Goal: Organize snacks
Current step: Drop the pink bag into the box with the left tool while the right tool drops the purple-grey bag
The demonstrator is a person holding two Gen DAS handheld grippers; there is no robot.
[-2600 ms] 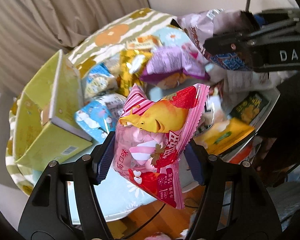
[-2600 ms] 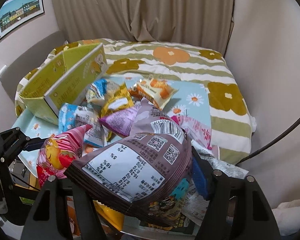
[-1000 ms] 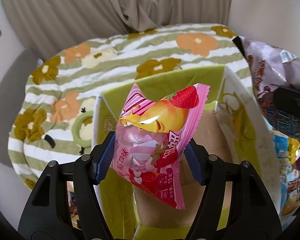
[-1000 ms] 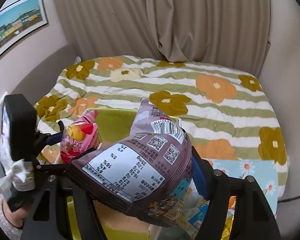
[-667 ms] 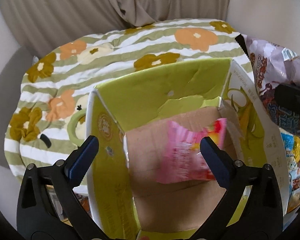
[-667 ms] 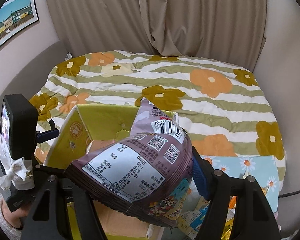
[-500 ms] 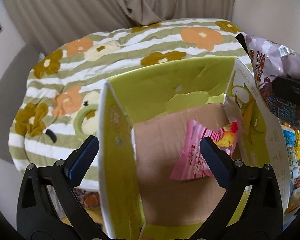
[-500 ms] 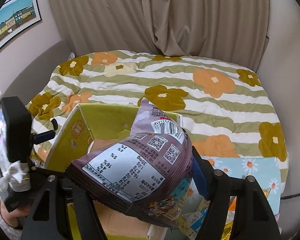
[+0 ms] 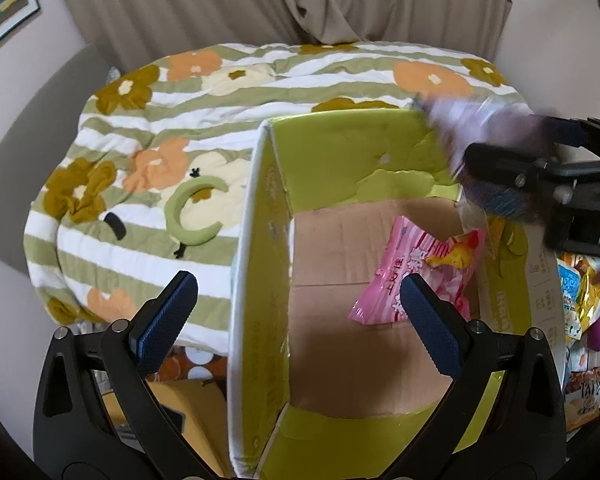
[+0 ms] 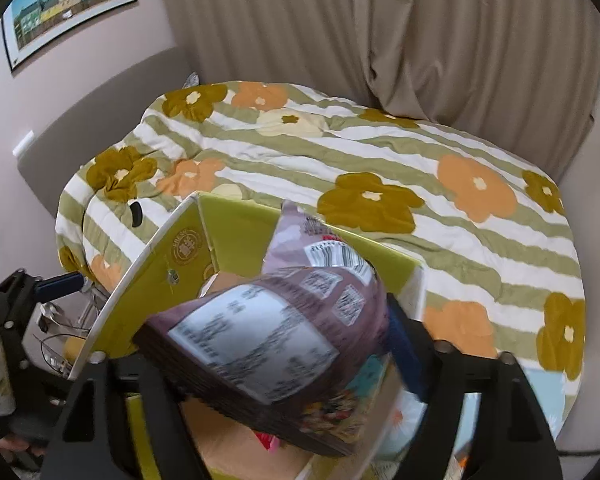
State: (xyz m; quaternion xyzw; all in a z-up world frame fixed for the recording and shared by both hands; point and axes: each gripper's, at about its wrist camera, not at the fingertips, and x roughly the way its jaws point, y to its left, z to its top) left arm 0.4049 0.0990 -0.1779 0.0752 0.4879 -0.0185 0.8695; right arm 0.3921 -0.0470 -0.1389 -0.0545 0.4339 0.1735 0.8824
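Gripping the purple snack bag (image 10: 268,344) over the green carton (image 9: 260,264), the right tool (image 10: 260,360) risked an early release missing it; the left tool (image 9: 296,312) gaped wide.

Snack packet (image 9: 416,272) inside box (image 9: 256,280)

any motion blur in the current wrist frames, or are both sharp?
Left wrist: the box and pink snack bag are sharp, the purple bag in the right gripper is smeared. Right wrist: purple bag print is blurred, the bedspread is crisp.
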